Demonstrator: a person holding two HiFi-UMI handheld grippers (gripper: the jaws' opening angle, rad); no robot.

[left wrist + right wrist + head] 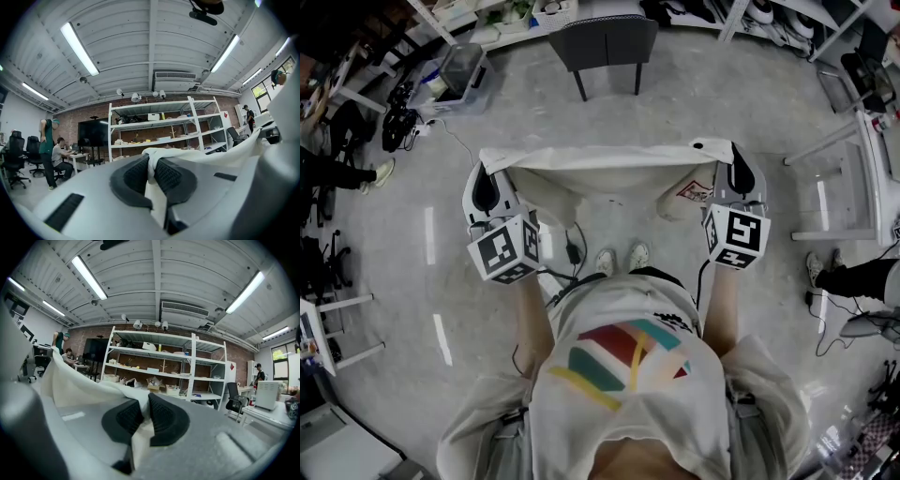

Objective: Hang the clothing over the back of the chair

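The person's printed shirt (623,375) fills the bottom of the head view and hides the waist and legs; only the toes of the shoes (622,258) show past it. Both hands are hidden under the gripper bodies and their marker cubes, so only the forearms can be seen, reaching forward and spread apart.

The left gripper (487,192) and right gripper (739,178) are held out at about the same height, pointing roughly level and away from the body. Each gripper view shows its two dark pads pressed together with a fold of pale cloth pinched between them, the cloth bunching out above the pads.

The clothing (609,173) is a pale garment stretched between the two grippers. Its top edge runs nearly straight from one to the other, and the rest hangs slack below, over the floor (412,244) just ahead of the shoes. A small red mark shows on it near the right gripper; what it is cannot be made out.

The chair (605,42) stands beyond the clothing, well apart from it. Of it, only the dark back and two legs show.
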